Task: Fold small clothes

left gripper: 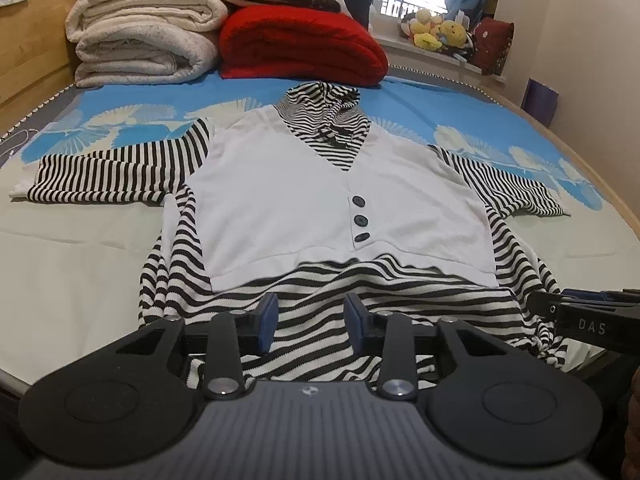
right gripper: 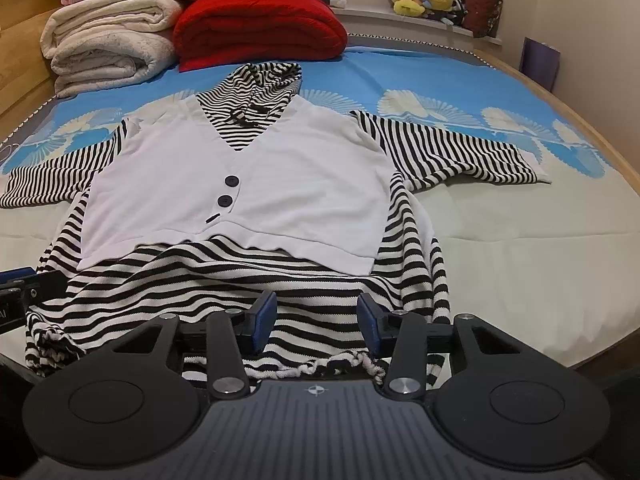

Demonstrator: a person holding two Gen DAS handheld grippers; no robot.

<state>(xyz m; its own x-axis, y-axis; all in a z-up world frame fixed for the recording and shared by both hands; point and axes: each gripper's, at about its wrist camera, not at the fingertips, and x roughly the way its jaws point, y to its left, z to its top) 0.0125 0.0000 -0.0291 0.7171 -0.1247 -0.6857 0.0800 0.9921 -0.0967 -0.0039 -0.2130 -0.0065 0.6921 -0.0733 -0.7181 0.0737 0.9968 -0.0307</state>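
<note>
A small black-and-white striped hooded top with a white buttoned vest front lies face up on the bed, sleeves spread, hood toward the far end; it also shows in the right wrist view. My left gripper is open over the left part of the striped hem, blue pads apart, with cloth showing between them. My right gripper is open over the right part of the hem. The right gripper's side shows at the right edge of the left wrist view.
A red folded blanket and cream folded blankets are stacked at the bed's far end. Plush toys sit on the windowsill. A wooden bed frame runs along the right. The blue patterned sheet lies under the top.
</note>
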